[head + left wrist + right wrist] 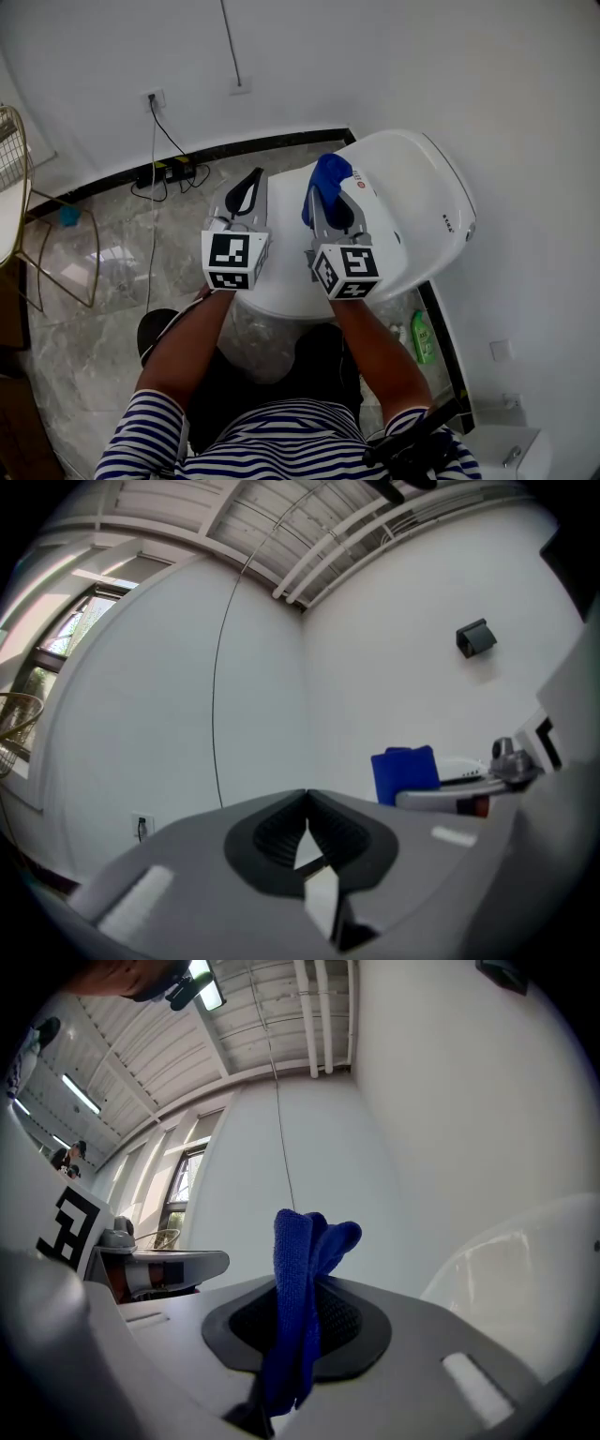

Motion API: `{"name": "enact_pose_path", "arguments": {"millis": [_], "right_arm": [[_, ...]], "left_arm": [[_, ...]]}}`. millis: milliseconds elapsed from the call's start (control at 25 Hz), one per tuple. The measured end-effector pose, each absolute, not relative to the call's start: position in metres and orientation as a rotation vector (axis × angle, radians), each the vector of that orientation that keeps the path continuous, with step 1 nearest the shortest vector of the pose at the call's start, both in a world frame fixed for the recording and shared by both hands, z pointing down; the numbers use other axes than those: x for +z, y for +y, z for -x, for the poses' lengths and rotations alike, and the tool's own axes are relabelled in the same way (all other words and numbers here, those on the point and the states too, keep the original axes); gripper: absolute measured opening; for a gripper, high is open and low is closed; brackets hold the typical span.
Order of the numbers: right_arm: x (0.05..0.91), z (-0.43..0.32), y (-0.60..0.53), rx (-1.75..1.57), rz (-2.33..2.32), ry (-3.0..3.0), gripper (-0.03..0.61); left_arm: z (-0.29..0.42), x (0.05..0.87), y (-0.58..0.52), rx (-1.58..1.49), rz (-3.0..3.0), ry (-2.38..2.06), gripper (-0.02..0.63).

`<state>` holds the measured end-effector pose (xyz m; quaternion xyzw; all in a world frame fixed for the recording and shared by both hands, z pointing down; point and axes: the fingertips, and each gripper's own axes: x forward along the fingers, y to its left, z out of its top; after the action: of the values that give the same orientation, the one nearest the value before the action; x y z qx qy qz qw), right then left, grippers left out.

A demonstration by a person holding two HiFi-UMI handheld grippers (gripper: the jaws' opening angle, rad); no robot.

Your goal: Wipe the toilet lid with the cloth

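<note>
1. Cloth (298, 1316) is the blue thing I wipe with. My right tongs (300, 1283) are clenched on it. It is squashed into a thin fold that pokes out past the tips.
2. Seen from above, the cloth (328, 180) is over the left part of the toilet lid (422, 197). I cannot tell if it touches the lid. I think it does not yet.
3. My left tongs (307, 797) are pinched closed with nothing in them. They float just beside my right tongs (326, 199), near the left edge of the lid.
4. Here is what could go wrong. Only a small bit of cloth sticks out. If I push down flat, the hard tips could rub the lid in place of the soft cloth and scratch it.
5. The cloth could also slip out. A hard drag on the lid may tug the fold loose from my grip.
6. The lid is big, and the bunched cloth would wipe only a thin stripe. I could miss spots near the far edge.
7. My two tongs are close together. If I swing wide, they could bump.
8. The lid is white, round, smooth and shiny. It is shut.
</note>
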<state>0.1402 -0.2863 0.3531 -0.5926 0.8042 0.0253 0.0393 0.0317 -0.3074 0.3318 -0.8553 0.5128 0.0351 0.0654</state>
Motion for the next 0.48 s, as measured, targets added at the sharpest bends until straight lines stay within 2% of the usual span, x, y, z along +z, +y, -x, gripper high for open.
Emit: {"name": "enact_pose_path", "arguments": {"millis": [480], "right_arm": [[0.3569,-0.137,-0.2863,0.089,1.814,2.487,0.064]], "left_arm": [[-0.0307,0.3332,-0.3081,0.105,2.574,1.545,0.005]]}}
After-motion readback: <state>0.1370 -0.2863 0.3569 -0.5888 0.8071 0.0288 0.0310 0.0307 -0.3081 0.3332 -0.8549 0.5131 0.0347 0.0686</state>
